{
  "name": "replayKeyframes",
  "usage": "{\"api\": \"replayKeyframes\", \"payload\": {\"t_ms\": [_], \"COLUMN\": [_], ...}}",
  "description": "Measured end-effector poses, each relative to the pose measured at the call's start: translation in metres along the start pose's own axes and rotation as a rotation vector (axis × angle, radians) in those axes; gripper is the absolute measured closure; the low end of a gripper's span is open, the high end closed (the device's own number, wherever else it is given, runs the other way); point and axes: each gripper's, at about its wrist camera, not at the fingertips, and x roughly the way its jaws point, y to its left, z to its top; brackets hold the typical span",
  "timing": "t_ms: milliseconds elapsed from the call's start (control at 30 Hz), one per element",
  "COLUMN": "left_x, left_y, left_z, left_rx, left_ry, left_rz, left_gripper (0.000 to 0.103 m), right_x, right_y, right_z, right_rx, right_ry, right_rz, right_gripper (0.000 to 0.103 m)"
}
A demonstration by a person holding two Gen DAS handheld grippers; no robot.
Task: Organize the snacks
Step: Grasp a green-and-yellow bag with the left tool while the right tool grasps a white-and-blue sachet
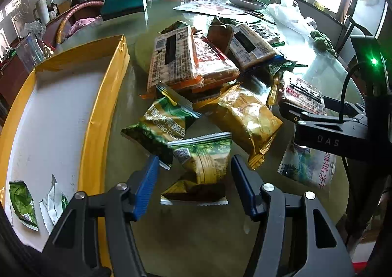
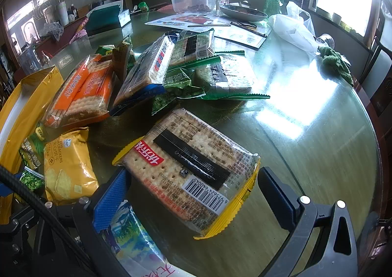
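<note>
Starting at nine o'clock in the left wrist view, the yellow-walled box (image 1: 107,95) lies on the glass bench (image 1: 201,240) with just two small green packets (image 1: 23,203) in its near corner, so most of the sorting looks undone. Its inner wall stands just beside the pile; a packet swung across low could catch that wall and drop outside.

At six o'clock the left gripper (image 1: 193,186) hangs with jaws wide on either side of a small green pea packet (image 1: 203,164), pads not pressing it. The packet is puffy and slick, and a second green garlic-flavour packet (image 1: 161,120) overlaps it at eleven o'clock. Closing here could pinch both, or squeeze the air pocket so the bag pops out forward.

At three o'clock the gold cracker bag (image 1: 247,117) rests against the same cluster and might be dragged along.

In the right wrist view, the right gripper (image 2: 196,191) is also spread wide around a yellow-edged cracker pack (image 2: 193,169); the left pad sits right at its corner, the right pad apart. The pack is broad and rigid, lying askew to the jaws, so a close may grip only a corner, twist it, or crack the biscuits. A white-blue sachet (image 2: 129,235) lies under the left finger and could be snagged.
</note>
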Motion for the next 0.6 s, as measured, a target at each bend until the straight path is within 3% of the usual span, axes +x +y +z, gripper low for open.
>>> {"api": "replayKeyframes", "payload": {"t_ms": [600], "left_x": [0.0008], "left_y": [0.003], "left_z": [0.0004], "left_rx": [-0.002], "left_ry": [0.004], "left_rz": [-0.018], "left_gripper": [0.041], "right_x": [-0.0001], "right_y": [0.0002], "right_z": [0.0001], "right_rx": [0.0], "right_ry": [0.0], "right_rz": [0.0], "right_gripper": [0.0]}}
